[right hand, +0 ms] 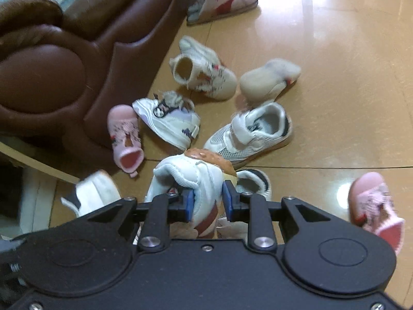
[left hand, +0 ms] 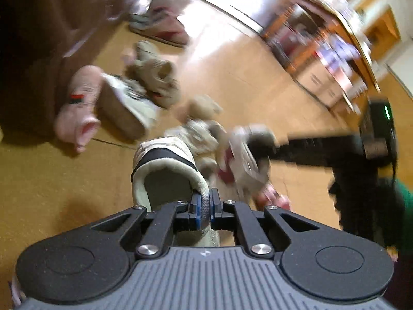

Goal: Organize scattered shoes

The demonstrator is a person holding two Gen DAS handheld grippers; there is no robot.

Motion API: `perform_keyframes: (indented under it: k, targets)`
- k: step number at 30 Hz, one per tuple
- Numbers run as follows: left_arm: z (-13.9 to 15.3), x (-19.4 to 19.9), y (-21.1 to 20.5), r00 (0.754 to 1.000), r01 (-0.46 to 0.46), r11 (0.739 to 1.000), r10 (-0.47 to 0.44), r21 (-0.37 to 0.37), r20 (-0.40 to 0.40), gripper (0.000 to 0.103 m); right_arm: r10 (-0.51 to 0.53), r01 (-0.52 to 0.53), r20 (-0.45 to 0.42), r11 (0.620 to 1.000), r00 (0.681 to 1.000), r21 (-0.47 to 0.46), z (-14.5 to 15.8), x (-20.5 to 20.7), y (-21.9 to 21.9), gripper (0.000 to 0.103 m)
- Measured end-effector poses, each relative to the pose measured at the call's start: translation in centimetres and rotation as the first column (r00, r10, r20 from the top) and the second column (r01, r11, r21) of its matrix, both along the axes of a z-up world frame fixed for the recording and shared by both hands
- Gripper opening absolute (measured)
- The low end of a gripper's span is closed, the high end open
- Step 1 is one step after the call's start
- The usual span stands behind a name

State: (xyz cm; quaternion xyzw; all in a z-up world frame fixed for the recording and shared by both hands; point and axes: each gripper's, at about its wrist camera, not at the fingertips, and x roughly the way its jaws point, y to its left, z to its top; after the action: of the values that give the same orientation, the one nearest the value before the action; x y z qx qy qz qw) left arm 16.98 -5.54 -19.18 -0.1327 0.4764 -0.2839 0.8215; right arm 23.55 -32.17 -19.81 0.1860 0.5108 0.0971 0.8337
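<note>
The left view is blurry, so the far shoes are hard to make out. The left gripper (left hand: 205, 201) pinches the rim of a white shoe (left hand: 165, 173). The right gripper (right hand: 207, 201) squeezes a white sneaker (right hand: 196, 180) above the floor (right hand: 335, 90), which is bare to the right. The brown sofa (right hand: 77, 64) blocks the left.

Glossy tan tile floor (right hand: 335, 82) strewn with small shoes beside the sofa.

We see a brown leather sofa (right hand: 77, 59) standing on the floor at its left side. Just beside the sofa base lie a pink bootie (right hand: 125, 134) and a white and lilac sneaker (right hand: 167, 121), touching. Near them sit a cream high-top (right hand: 204, 69), a tipped beige shoe (right hand: 268, 80) and a white strap sneaker (right hand: 253, 131). A patterned slipper (right hand: 222, 0) lies toward the far edge, another pink bootie (right hand: 374, 206) well apart at right.
</note>
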Motion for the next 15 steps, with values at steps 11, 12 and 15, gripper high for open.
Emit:
perform_keyframes:
  k: [11, 12, 15]
  targets:
    - [-5.7, -9.0, -6.9, 0.971, 0.222, 0.963, -0.203, 0.152, -0.128, 0.005, -0.073, 0.072, 0.036, 0.997, 0.997, 0.029, 2.4, -3.6, -4.1, 0.024]
    - [-6.7, -9.4, -7.2, 0.966, 0.236, 0.957, -0.213, 0.166, -0.145, 0.005, -0.084, 0.082, 0.037, 0.996, 0.996, 0.044, 2.4, -3.7, -4.6, 0.024]
    - [-9.2, -9.7, -7.9, 0.956, 0.264, 0.945, -0.228, 0.195, -0.186, 0.005, -0.096, 0.092, 0.04, 0.992, 0.995, 0.086, 2.2, -3.7, -5.3, 0.024]
